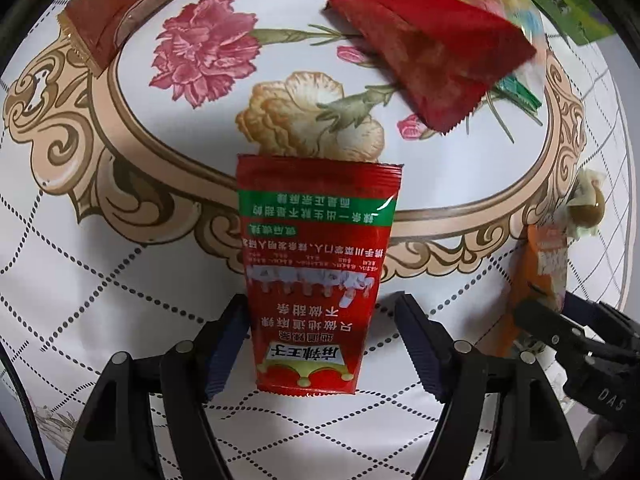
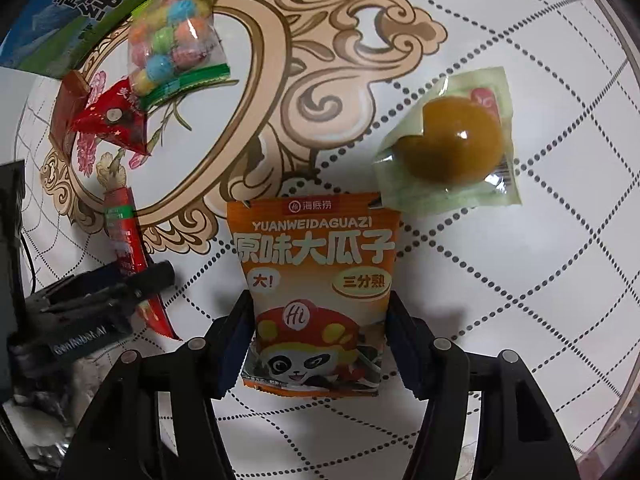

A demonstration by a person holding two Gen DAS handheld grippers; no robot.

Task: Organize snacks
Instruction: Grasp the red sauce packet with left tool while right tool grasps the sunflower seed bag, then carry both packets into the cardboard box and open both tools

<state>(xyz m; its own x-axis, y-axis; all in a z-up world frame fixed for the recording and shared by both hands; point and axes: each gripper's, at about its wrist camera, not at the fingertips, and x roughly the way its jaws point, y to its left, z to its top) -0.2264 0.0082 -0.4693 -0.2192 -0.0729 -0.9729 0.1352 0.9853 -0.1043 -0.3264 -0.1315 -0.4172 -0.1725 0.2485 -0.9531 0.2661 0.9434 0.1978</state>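
On the flowered tablecloth (image 1: 120, 240): red spicy-strip sachet (image 1: 316, 272), lying flat between the parted jaws of the left gripper (image 1: 320, 344), right pad clear of it; orange sunflower-seed pouch (image 2: 316, 292), clamped at both edges by the right gripper (image 2: 316, 344), seemingly for sorting

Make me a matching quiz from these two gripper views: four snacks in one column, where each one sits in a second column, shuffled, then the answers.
Snacks:
1. orange seed packet
2. long red sachet
3. candy bag
4. wrapped brown ball

Places:
A. between the left gripper's fingers
B. beside the blue-green box
C. between the right gripper's fingers
D. alone on the dotted-grid cloth

Pairs: 1-C, 2-A, 3-B, 4-D
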